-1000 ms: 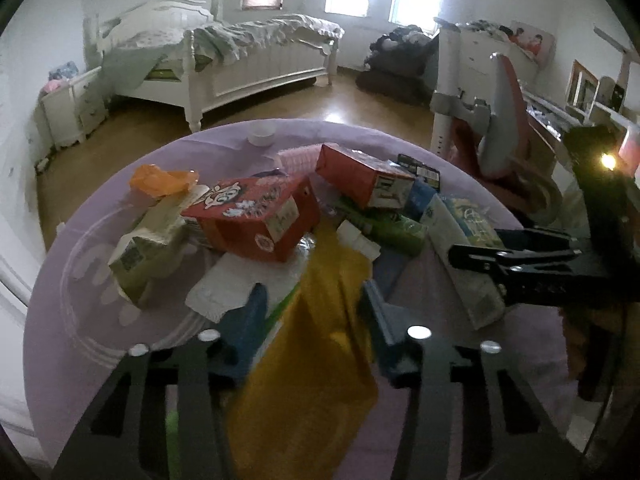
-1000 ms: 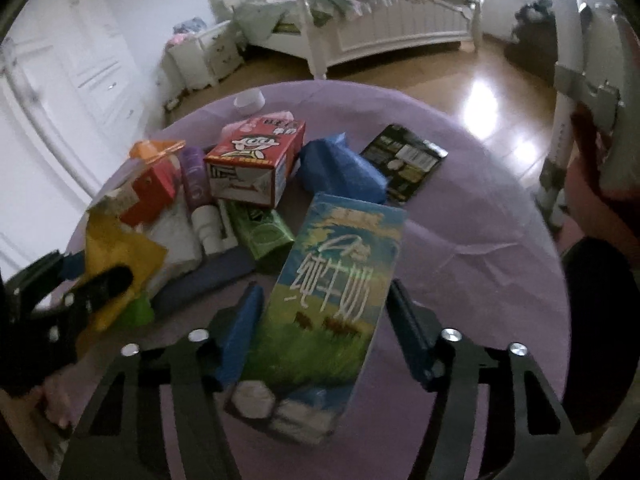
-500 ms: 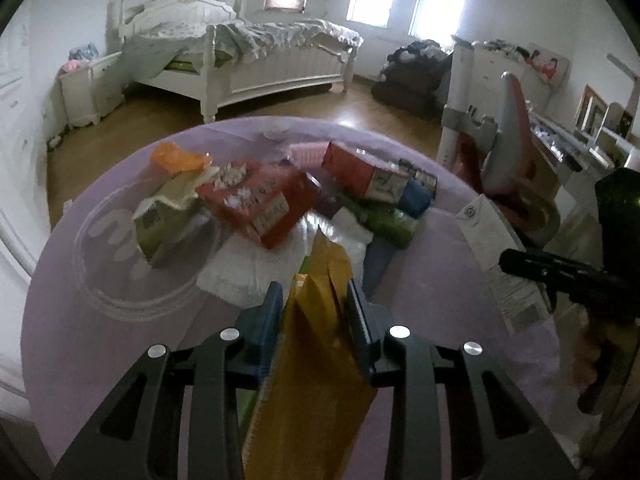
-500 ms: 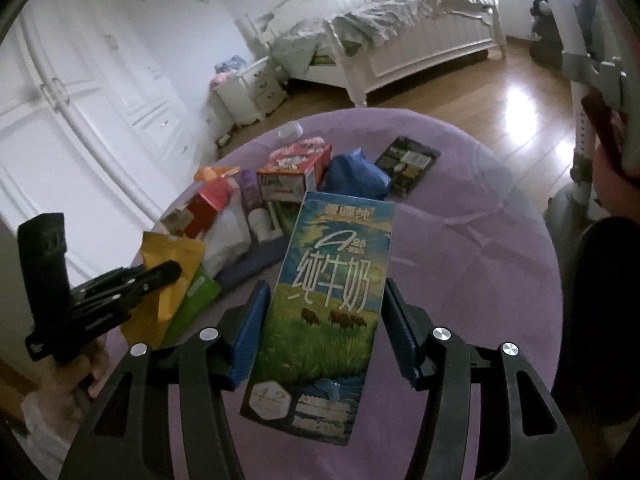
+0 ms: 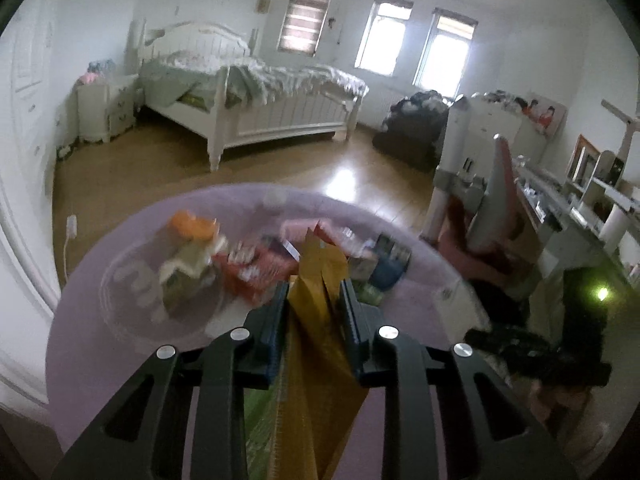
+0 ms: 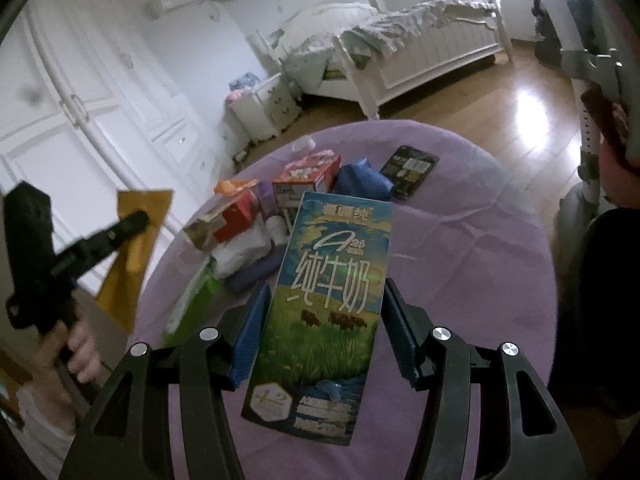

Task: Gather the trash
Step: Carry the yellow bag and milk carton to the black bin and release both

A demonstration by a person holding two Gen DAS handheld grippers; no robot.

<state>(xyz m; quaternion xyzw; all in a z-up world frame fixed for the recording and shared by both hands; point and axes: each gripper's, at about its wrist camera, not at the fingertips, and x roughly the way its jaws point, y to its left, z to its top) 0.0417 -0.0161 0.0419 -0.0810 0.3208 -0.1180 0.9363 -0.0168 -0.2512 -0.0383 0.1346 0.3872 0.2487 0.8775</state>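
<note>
Covering most of both views, the round table (image 6: 460, 240) with its purple cloth carries the remaining pile of trash (image 6: 276, 208). Counted in the right wrist view: two red-printed cartons, one blue pouch, one dark flat packet, one orange wrapper, one white wad, one green carton at the near edge and one small white cap; whatever lies under the heap cannot be told.

One milk carton (image 6: 328, 300) sits clamped by its long sides in the right gripper (image 6: 326, 332), lifted clear above the cloth. One yellow bag (image 5: 316, 320) is pinched in the left gripper (image 5: 314, 312), whose jaws have just been closing on it; in the right wrist view the bag hangs off the table's left edge with the person's hand (image 6: 76, 352) below it.

The risks, as a judgement: the bag is limp and held by a thin fold, so a quick swing could pull it out of the pads. The carton's glossy faces might slide if the grip eases. Its lower end also overhangs the pads, so tilting could let it pivot and drop.
</note>
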